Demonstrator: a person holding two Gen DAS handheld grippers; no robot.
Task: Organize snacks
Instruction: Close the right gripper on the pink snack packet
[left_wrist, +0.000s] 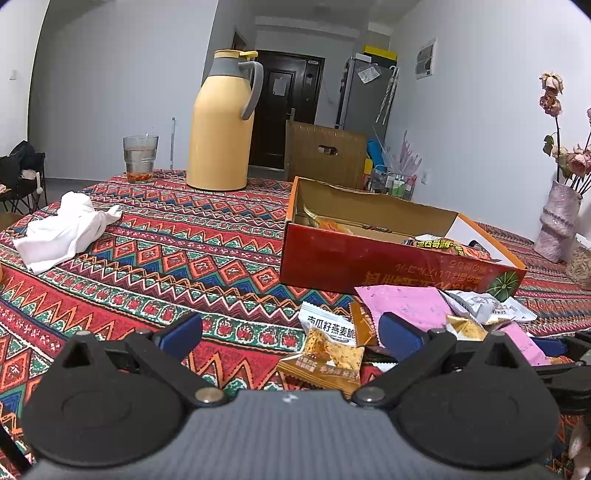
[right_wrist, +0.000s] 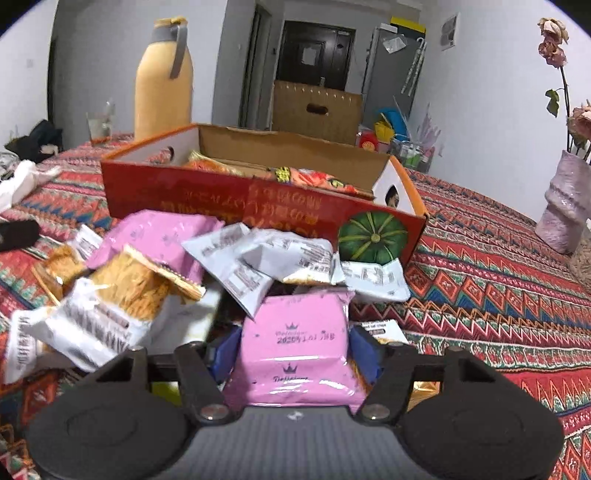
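Done: a few snack packs already lie inside the red box (right_wrist: 258, 206).
Left: a pile of snacks (right_wrist: 207, 266) sits on the worktop (right_wrist: 498, 295), just in front of the box.
Right gripper (right_wrist: 293, 347): its jaws are closing in on a pink pack (right_wrist: 295, 354) at the near edge of the pile; real squeeze, cannot tell.
Pink pack: long side points away, toward the box.
Left gripper (left_wrist: 291, 332): jaws wide open, holding nothing, over an orange pack (left_wrist: 325, 358).
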